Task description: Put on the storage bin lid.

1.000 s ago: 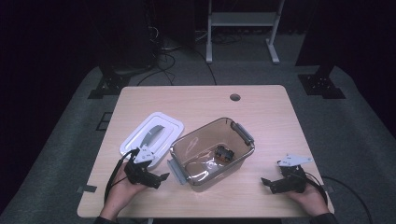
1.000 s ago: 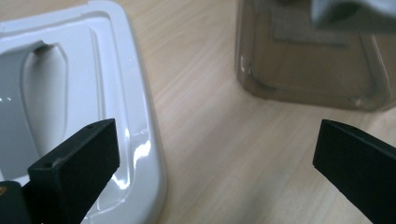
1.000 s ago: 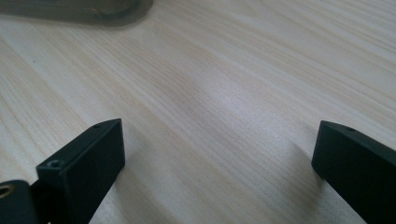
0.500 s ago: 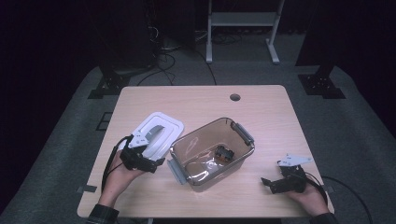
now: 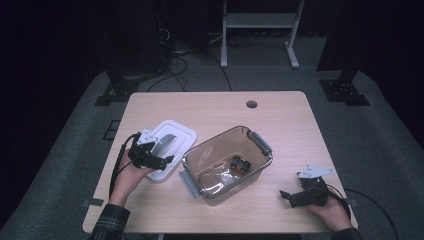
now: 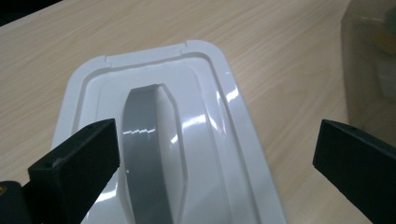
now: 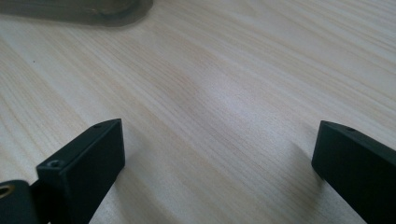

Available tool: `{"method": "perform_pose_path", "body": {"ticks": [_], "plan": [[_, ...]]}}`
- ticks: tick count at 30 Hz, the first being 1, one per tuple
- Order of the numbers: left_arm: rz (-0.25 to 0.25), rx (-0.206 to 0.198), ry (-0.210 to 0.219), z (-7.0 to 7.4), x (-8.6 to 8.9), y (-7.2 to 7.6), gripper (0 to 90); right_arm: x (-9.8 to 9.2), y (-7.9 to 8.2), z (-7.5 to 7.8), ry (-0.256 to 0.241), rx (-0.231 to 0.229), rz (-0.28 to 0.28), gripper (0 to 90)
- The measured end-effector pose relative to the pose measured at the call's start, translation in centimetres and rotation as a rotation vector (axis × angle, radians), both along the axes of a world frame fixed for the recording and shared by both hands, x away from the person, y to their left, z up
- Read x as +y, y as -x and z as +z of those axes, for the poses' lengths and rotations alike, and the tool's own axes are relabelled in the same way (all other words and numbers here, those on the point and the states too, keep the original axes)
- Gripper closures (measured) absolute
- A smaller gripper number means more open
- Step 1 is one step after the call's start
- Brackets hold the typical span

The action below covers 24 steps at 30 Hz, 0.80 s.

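the left gripper [image 5: 159, 159] has its jaws spread wide and holds nothing; in the left gripper view its two black jaws stand on either side of the white lid [image 6: 159, 140], one over the lid's left part beside the raised grey handle [image 6: 147, 154], the other out past the lid's right edge over bare wood, and whether either touches the lid cannot be told. the lid lies flat on the wooden table [image 5: 280, 115], glossy white with a stepped rim, just beside the left end of the clear brownish container [image 5: 227, 162]. in the high view that container sits open at the middle of the table with a small dark object [image 5: 239, 163] inside. the right gripper [image 5: 290, 196] is also wide open and empty, low over bare tabletop near the front right corner, well apart from the container.
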<state>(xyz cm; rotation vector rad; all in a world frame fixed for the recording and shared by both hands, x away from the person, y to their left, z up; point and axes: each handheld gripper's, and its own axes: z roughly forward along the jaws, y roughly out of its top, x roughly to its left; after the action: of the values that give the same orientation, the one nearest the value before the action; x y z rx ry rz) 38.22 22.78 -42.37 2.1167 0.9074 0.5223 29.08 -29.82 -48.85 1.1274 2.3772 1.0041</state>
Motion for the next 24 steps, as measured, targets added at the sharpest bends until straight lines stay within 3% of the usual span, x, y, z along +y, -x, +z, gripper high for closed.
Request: {"method": "perform_pose_path", "body": {"ticks": [6,8,11,18,24], "plan": [[0.030,0.025,-0.011,-0.8,0.3,-1.6,0.0,0.0,0.0,0.0,0.000,0.000,0.000,1.6],[0.042,0.017,-0.016,-0.9,0.4,-2.0,5.9,0.0,0.0,0.0,0.000,0.000,0.000,1.6],[0.056,0.039,-0.020,-1.1,0.3,-2.6,7.1,0.0,0.0,0.0,0.000,0.000,0.000,1.6],[0.076,0.053,0.003,-2.0,0.8,-3.8,17.5,0.0,0.0,0.0,0.000,0.000,0.000,1.6],[0.088,0.063,-0.006,-2.8,1.2,-4.5,26.1,0.0,0.0,0.0,0.000,0.000,0.000,1.6]]}}
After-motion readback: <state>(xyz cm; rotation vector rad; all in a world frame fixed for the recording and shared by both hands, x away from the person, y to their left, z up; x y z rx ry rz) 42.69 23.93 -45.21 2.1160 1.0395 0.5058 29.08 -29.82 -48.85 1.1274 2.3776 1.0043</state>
